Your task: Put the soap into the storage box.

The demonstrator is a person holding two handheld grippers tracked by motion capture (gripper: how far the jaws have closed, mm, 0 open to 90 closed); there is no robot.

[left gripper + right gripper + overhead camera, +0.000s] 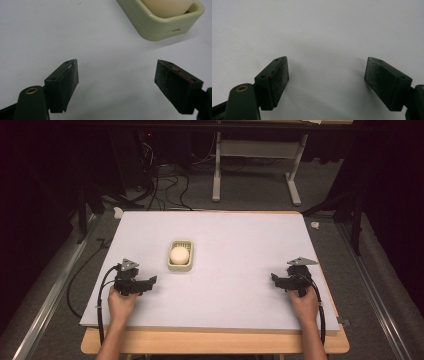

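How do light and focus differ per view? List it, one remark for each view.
High view: the white board is evenly lit while the surroundings fall into darkness, and detail is soft. Left gripper view: the left gripper has grainy, slightly blurred jaws, and the pale green tray casts a soft shadow. Right gripper view: the right gripper throws faint grey shadows on the board, with no glare.

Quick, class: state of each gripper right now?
Left gripper: open, holding nothing, near the green tray.
Right gripper: open, holding nothing.
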